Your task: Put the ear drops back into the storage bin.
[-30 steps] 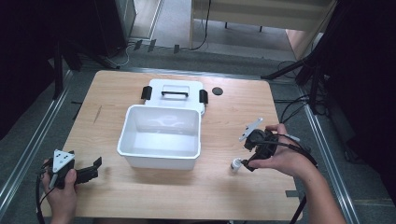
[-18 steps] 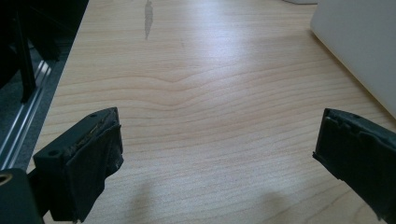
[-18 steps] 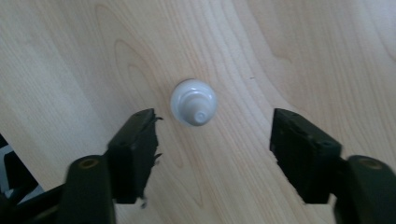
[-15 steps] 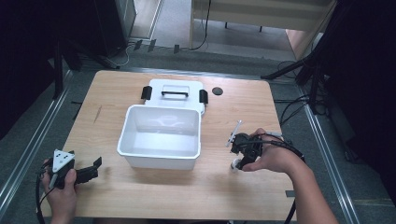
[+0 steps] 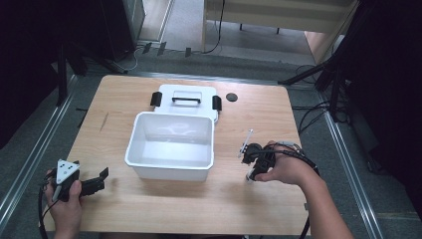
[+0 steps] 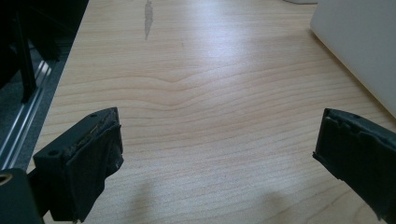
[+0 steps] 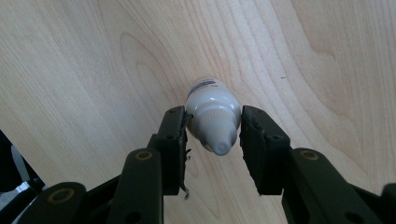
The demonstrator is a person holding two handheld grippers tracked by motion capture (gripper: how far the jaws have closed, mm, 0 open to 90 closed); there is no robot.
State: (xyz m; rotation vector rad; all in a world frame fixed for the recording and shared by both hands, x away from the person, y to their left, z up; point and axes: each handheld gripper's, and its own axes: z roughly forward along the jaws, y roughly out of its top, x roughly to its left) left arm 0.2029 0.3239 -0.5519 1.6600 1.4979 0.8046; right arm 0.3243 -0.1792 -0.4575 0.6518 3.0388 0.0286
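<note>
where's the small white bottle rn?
Small white bottle stands on the table between the right tool's jaws; in the high view it sits right of the white bin, near the front edge.

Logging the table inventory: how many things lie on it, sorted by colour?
White: 3, the open bin, its lid with black handle and latches, the small bottle.
Black: 1, the small round disc.
Total: 4.
</note>
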